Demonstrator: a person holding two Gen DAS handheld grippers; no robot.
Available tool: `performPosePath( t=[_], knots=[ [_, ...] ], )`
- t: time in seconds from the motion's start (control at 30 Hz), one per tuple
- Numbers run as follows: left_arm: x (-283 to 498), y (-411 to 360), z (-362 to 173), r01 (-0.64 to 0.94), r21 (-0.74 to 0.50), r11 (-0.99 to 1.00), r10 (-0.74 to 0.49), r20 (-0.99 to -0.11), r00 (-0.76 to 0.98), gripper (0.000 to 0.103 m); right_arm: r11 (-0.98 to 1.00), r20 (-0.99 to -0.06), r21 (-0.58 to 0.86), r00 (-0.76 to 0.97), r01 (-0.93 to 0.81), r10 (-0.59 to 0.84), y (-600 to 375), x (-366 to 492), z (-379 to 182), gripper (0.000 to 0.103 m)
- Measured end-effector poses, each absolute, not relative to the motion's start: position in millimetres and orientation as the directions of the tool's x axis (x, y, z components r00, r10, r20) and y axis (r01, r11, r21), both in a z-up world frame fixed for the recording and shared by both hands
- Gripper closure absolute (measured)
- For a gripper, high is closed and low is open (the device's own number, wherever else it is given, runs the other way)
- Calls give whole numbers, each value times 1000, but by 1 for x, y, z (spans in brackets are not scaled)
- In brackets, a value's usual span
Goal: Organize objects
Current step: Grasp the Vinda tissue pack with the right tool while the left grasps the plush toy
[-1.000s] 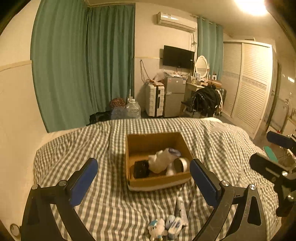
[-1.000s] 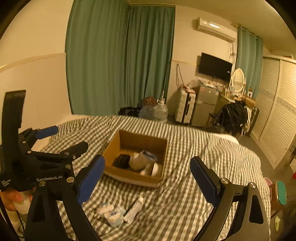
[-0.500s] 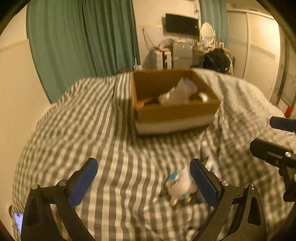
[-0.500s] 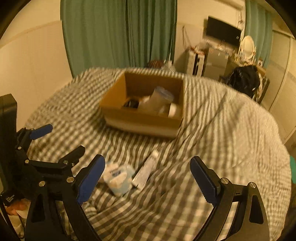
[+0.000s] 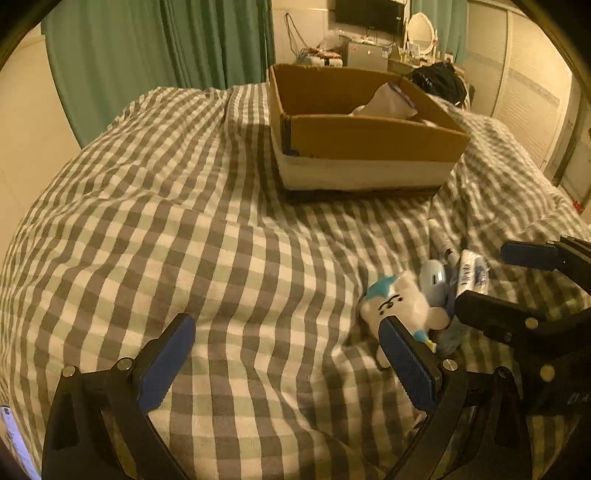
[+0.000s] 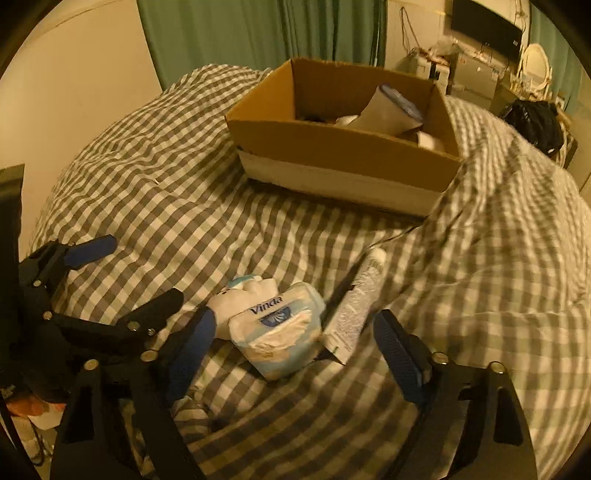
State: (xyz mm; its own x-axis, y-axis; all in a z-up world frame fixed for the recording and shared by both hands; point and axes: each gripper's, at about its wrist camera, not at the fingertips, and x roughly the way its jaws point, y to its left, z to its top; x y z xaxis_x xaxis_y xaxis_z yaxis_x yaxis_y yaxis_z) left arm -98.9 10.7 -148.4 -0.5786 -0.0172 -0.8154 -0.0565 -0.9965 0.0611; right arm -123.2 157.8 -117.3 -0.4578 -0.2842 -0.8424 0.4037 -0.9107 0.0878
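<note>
A brown cardboard box (image 5: 369, 136) (image 6: 332, 147) sits on the checked bed and holds a white bottle (image 6: 388, 110) and other items. Near me lie a small white plush toy (image 5: 395, 306) (image 6: 243, 299), a Vinda tissue pack (image 6: 280, 328) (image 5: 472, 275) and a white tube (image 6: 358, 302). My right gripper (image 6: 295, 350) is open, low over the bed, with the tissue pack between its fingers. My left gripper (image 5: 284, 362) is open and empty, with the plush toy just beyond its right finger (image 5: 406, 365).
The checked bedcover (image 5: 184, 221) is wrinkled around the items. Green curtains (image 5: 166, 44), a TV (image 5: 369, 14), a fridge and a wardrobe (image 5: 535, 81) stand beyond the bed. A wall runs along the bed's left side.
Both grippers have dropped lower and moved forward toward the loose items on the bed. The box now appears higher in both views. Both jaws have stayed open.
</note>
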Motion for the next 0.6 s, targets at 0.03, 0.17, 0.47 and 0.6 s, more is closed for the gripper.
performPosePath(
  t=[0.03,0.17,0.47,0.6],
  knots=[
    [-100,10,-149,-57,63,-996,-19,-819,-574,1,-911,-844,102,-450,399,-291,158,-126,-119,23],
    [-100,16,-150,-86,60,-994,1,-820,-572,1,-904,-849,150,-416,401,-325,159,-131,-124,40],
    [-103,30,-148,-155,13,-988,75,-833,-549,1,-902,-807,169,-470,396,-358,170,-118,-100,59],
    [-109,51,-153,-214,-23,-977,135,-840,-525,1,-925,-782,139,-534,354,-322,185,-113,-79,59]
  ],
)
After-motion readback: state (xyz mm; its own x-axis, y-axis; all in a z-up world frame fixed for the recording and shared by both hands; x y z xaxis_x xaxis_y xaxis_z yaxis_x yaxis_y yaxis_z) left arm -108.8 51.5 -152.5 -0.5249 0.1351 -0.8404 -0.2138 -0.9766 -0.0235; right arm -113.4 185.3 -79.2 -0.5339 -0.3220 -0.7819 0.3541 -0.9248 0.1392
